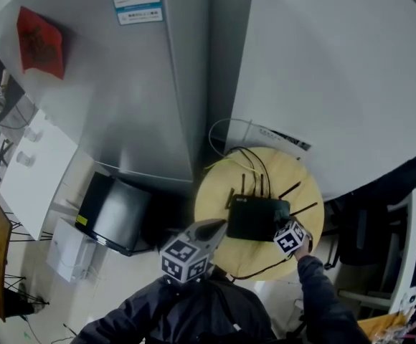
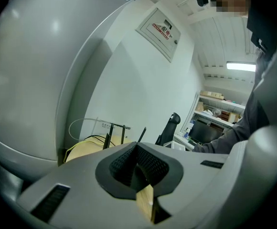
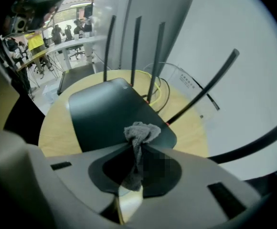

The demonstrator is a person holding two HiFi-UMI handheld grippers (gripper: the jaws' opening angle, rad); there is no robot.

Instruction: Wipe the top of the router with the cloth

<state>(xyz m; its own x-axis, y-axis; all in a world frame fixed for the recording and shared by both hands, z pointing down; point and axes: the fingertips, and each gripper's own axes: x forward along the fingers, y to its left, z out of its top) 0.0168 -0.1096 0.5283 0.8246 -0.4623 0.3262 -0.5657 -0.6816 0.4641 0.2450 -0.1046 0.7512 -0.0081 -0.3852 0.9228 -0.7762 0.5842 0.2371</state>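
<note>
A black router (image 1: 257, 218) (image 3: 111, 114) with several thin antennas (image 3: 135, 51) lies flat on a small round wooden table (image 1: 221, 189). My right gripper (image 3: 139, 133) (image 1: 291, 238) is shut on a grey cloth (image 3: 141, 132), whose bunched end sits over the router's near right corner. My left gripper (image 2: 136, 162) (image 1: 211, 230) is shut with nothing between its jaws. It hovers off the table's near left edge, level with the router, whose antennas (image 2: 111, 133) show beyond it.
The table stands in a corner against white walls (image 1: 337, 70). Yellow and black cables (image 1: 231, 153) run off the router's far side. A dark box (image 1: 113, 212) sits on the floor to the left, an office chair (image 1: 369, 228) to the right.
</note>
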